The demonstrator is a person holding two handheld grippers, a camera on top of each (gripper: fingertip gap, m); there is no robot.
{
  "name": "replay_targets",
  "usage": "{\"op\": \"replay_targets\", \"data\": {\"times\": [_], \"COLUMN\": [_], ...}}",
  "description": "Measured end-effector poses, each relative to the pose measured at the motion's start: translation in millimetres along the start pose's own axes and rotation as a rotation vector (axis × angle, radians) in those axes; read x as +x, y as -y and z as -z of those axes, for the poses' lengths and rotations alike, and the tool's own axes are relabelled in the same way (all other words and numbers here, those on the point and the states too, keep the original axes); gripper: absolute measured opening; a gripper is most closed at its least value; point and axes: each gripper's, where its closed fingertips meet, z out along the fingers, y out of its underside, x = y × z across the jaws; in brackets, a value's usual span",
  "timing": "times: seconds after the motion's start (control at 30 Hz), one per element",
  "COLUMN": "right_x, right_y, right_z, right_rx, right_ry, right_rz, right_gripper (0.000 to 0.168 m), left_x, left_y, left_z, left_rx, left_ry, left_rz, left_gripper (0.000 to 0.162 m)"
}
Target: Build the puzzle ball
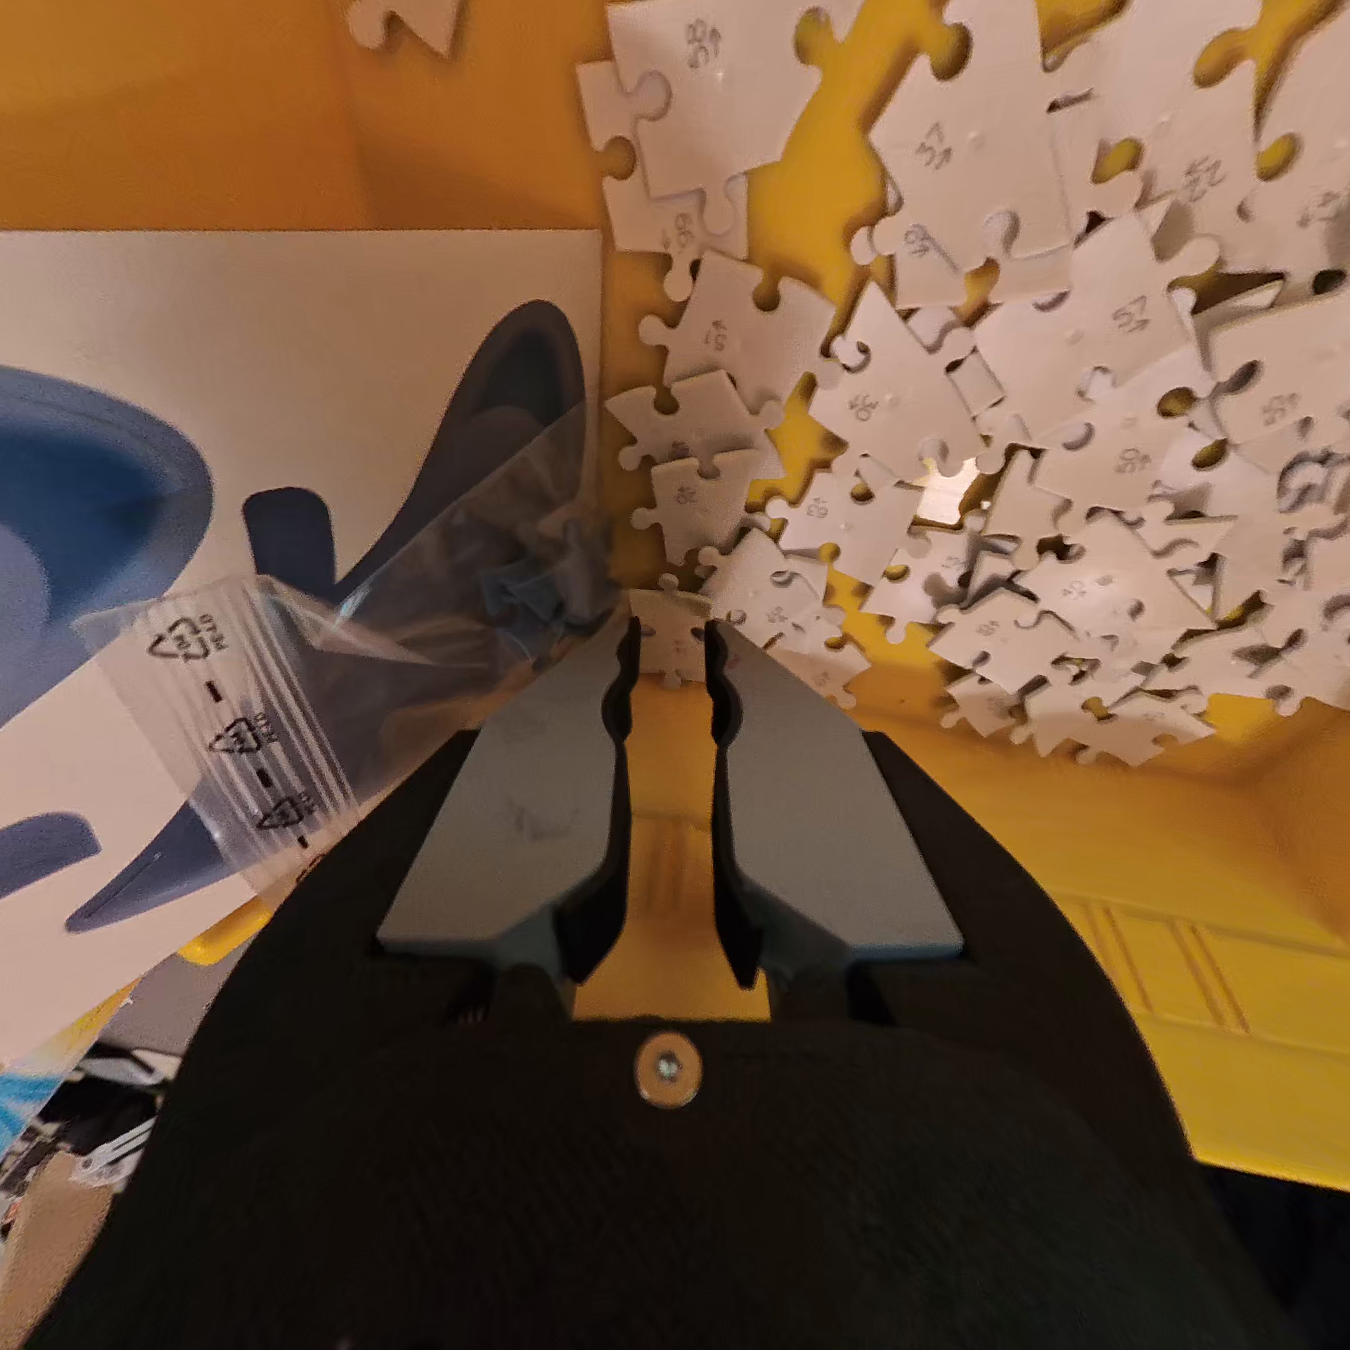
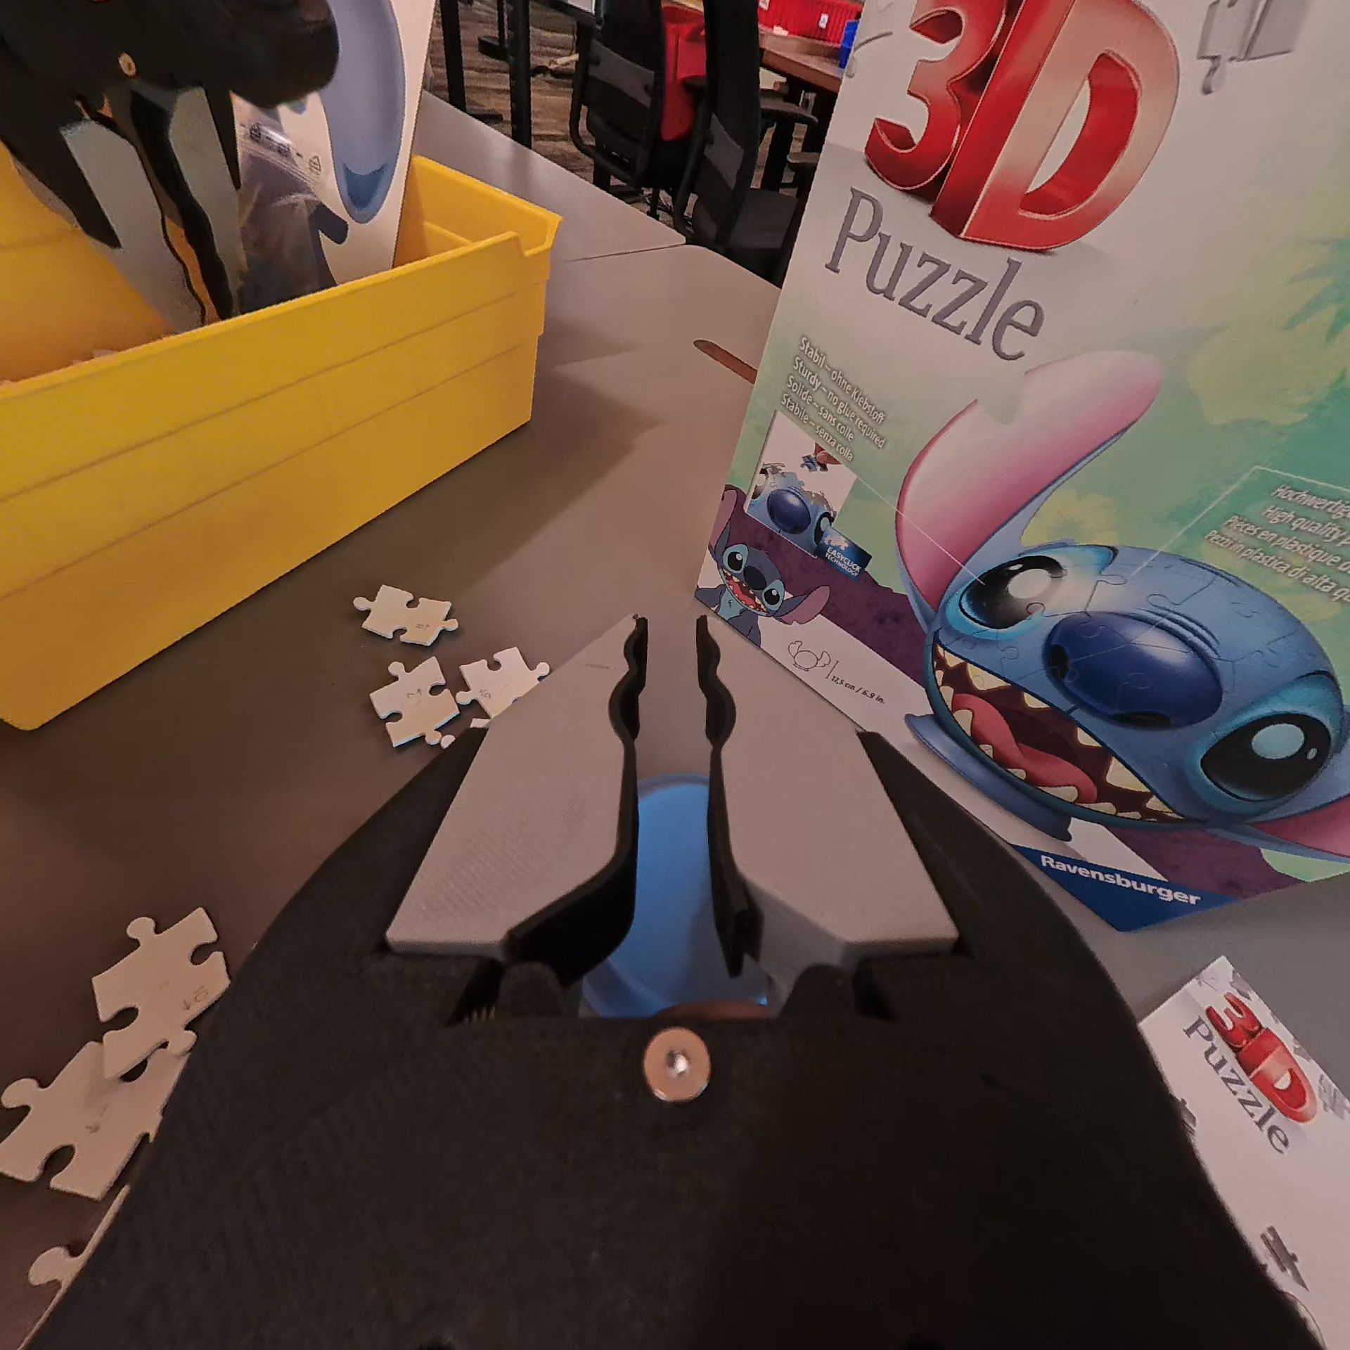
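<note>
The left gripper point(image 1: 672, 639) reaches into the yellow bin point(image 1: 840, 862), jaws narrowly parted around the edge of a white puzzle piece point(image 1: 668, 646), though contact is unclear; the loose pile point(image 1: 1023, 453) spreads right of them. The right gripper point(image 2: 670, 634) hovers over the table point(image 2: 599, 475), jaws narrowly parted and empty, puzzle box point(image 2: 1059, 475) right, scattered pieces point(image 2: 416, 698) left

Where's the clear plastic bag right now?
Left wrist view: the clear plastic bag lies inside the yellow bin, over the white card sheet, left of the left gripper.
</note>
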Motion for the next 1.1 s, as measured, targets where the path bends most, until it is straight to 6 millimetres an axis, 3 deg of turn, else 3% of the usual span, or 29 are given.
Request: {"op": "replay_targets", "data": {"times": [0.03,0.13,0.23,0.33,0.43,0.53,0.67,0.87,0.97,1.1], "right_x": [0,0,0,0,0,0,0,0,0,1], "right_y": [0,0,-2,0,0,-1,0,-1,-2,-1], "right_z": [0,0,-1,0,0,-1,0,-1,-1,0], "right_rx": [0.002,0.000,-0.007,-0.003,0.001,-0.005,-0.002,-0.006,-0.007,-0.004], "right_ry": [0.000,0.001,0.002,0.000,0.000,0.002,-0.001,0.001,0.001,-0.002], "right_rz": [0.000,-0.004,-0.001,0.001,-0.003,-0.001,0.001,0.001,0.000,-0.001], "right_gripper": [0.010,0.010,0.011,0.010,0.010,0.011,0.010,0.010,0.011,0.010], "left_x": [-1,-4,-6,-1,9,25,17,1,15,32], "left_y": [1,1,0,-2,8,19,19,38,41,35], "left_z": [3,8,0,-9,-5,-1,0,22,24,10], "left_rx": [0.013,0.043,0.011,-0.034,0.026,0.080,0.081,0.234,0.251,0.165], "left_ry": [0.000,0.007,-0.001,-0.018,-0.075,-0.154,-0.109,-0.076,-0.129,-0.139], "left_rz": [0.008,0.031,0.043,0.021,-0.026,-0.061,-0.054,0.013,-0.042,-0.135], "left_gripper": [0.015,0.009,0.003,0.000,0.000,0.006,0.013,0.017,0.026,0.030]}}
